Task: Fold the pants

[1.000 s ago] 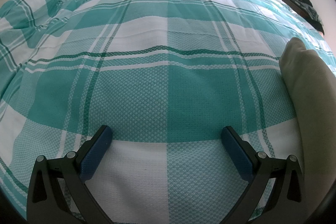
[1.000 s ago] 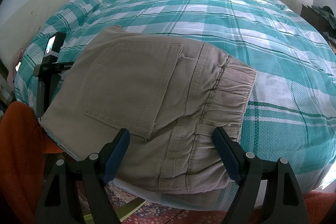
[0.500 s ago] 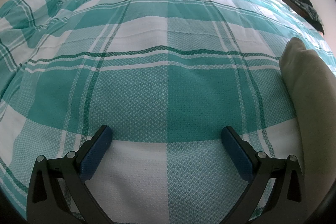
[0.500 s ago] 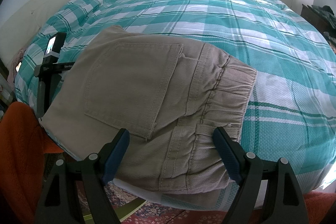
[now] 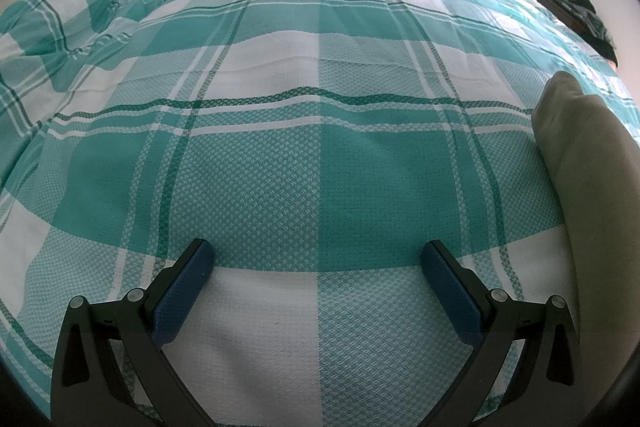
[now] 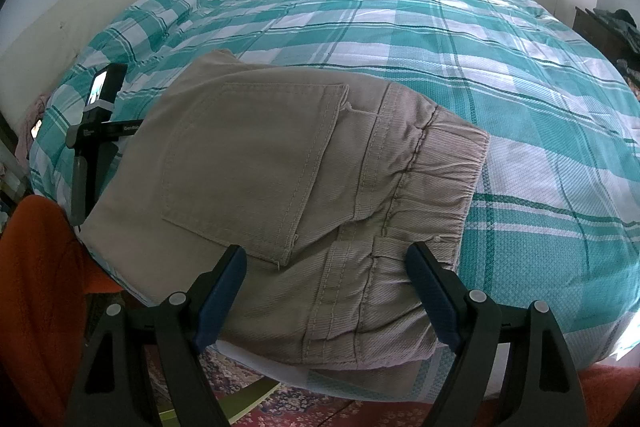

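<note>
Already the pants (image 6: 280,179) lie folded into a compact beige bundle at the near edge of the bed (image 6: 500,67), back pocket (image 6: 256,163) up, with the elastic waistband (image 6: 436,183) pointing toward 3 o'clock in the right wrist view. The right gripper (image 6: 326,269) hovers over the near edge of the bundle with its fingers spread wide and holding nothing. The left gripper (image 5: 318,263) is also released and empty, above bare blanket, and the pants show only at 3 o'clock of its view. The cloth looks like soft corduroy, rather thick and light, so I think it will bend easily but the layers may slide apart. A good place to hold should be the firm waistband or the stitched seam near the pocket. No box or basket is visible; a dark cabinet (image 6: 600,31) with clothes on top stands beyond the bed at 2 o'clock.
</note>
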Motion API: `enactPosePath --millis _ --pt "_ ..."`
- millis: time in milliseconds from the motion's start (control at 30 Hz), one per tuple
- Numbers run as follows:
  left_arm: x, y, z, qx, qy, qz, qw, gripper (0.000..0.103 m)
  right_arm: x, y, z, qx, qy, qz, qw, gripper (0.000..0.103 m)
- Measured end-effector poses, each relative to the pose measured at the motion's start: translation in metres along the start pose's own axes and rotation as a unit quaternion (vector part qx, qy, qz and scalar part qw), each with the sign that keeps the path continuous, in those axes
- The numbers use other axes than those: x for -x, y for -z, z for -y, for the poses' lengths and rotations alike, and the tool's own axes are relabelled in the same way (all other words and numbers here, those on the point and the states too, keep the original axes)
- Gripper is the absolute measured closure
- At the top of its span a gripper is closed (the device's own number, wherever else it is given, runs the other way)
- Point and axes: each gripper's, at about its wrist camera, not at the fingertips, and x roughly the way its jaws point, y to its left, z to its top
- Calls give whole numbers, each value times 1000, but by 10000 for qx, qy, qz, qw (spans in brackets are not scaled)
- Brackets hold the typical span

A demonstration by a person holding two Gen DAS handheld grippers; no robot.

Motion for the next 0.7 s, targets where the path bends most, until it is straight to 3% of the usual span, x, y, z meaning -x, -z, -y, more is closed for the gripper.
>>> enactPosePath --millis 700 --pt "0 0 -1 1 1 0 10000 0 1 -1 0 -52 -60 22 10000 20"
